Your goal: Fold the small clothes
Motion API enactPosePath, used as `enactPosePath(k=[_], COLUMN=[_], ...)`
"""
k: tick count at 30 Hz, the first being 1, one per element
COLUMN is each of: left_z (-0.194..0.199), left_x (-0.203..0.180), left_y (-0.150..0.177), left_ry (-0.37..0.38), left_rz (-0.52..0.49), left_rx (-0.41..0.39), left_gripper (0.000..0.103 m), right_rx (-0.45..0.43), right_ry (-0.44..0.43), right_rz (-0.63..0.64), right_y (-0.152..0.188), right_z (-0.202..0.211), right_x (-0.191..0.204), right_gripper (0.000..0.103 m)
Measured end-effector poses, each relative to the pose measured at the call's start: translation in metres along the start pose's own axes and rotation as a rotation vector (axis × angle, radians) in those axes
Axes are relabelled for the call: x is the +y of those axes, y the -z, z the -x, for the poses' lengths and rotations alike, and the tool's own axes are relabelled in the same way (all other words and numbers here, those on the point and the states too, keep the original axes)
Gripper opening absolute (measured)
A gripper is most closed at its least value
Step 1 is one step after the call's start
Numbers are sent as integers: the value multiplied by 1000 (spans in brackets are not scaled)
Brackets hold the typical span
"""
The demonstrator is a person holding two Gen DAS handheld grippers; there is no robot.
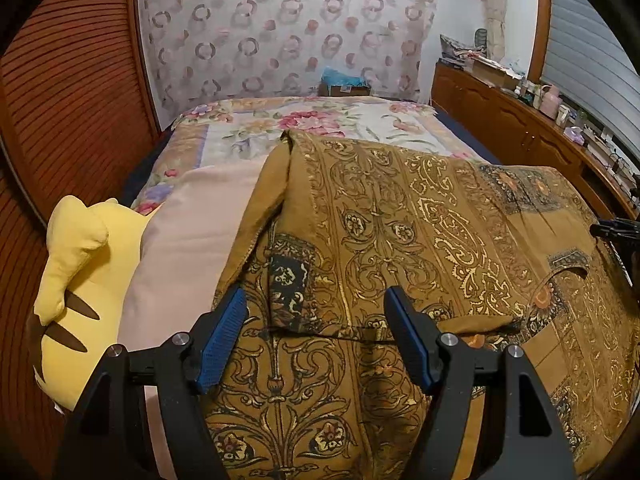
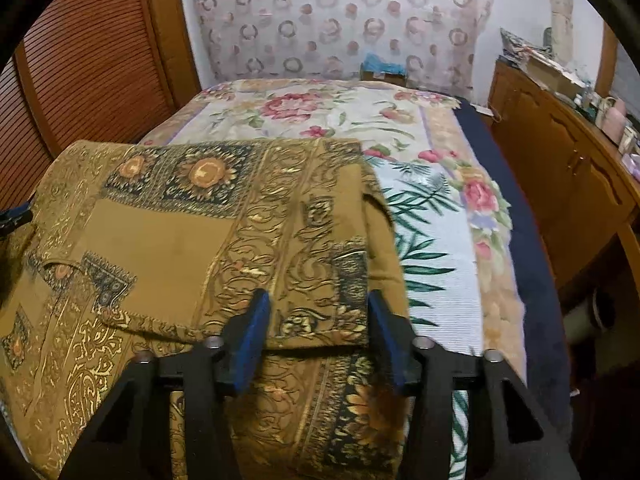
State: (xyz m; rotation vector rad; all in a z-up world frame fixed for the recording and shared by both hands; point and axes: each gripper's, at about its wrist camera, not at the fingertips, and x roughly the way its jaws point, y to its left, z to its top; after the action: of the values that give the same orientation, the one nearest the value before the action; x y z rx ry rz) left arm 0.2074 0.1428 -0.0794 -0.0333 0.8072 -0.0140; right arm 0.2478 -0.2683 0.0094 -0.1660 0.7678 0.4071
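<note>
Between both spread claws [image 1: 316, 300] [image 2: 316, 304]: the garment [image 1: 400, 220].

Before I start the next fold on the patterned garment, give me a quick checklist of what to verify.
1. Left tool open: ok.
2. Right tool open: ok.
3. Mustard-brown garment with gold paisley print lying on the floral bedspread: ok.
4. Either tool actually gripping cloth: not ok, both hover with fabric showing between the fingers.
5. Garment smooth: not ok, near flap is doubled over.
6. Yellow plush toy apart from garment: ok.
</note>
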Motion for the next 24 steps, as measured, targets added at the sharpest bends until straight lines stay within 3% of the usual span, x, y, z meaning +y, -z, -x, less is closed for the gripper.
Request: enactPosePath(k=[4, 14, 17, 19, 22, 24], left_z=[-2, -5, -5, -6, -1, 7], left_x=[1, 0, 1, 3, 0, -4], left_y=[1, -2, -3, -4, -6, -8], left_ry=[20, 24, 24, 20, 31, 40], left_rz=[0, 7, 11, 9, 4, -1], left_rx=[5, 6, 0, -1, -24, -52], left_gripper=[58, 49, 34, 17, 6, 5], right_rx=[-6, -22, -19, -19, -42, -72], right_ry=[-13, -17, -10, -5, -23, -33], right_rz=[15, 6, 13, 23, 30, 33], right_y=[-1, 4, 3, 2, -1, -4], right_z=[-3, -6, -7, -6, 1, 10], right_x=[-3, -7, -4, -4, -2, 0], right_gripper=[33, 32, 27, 14, 6, 5])
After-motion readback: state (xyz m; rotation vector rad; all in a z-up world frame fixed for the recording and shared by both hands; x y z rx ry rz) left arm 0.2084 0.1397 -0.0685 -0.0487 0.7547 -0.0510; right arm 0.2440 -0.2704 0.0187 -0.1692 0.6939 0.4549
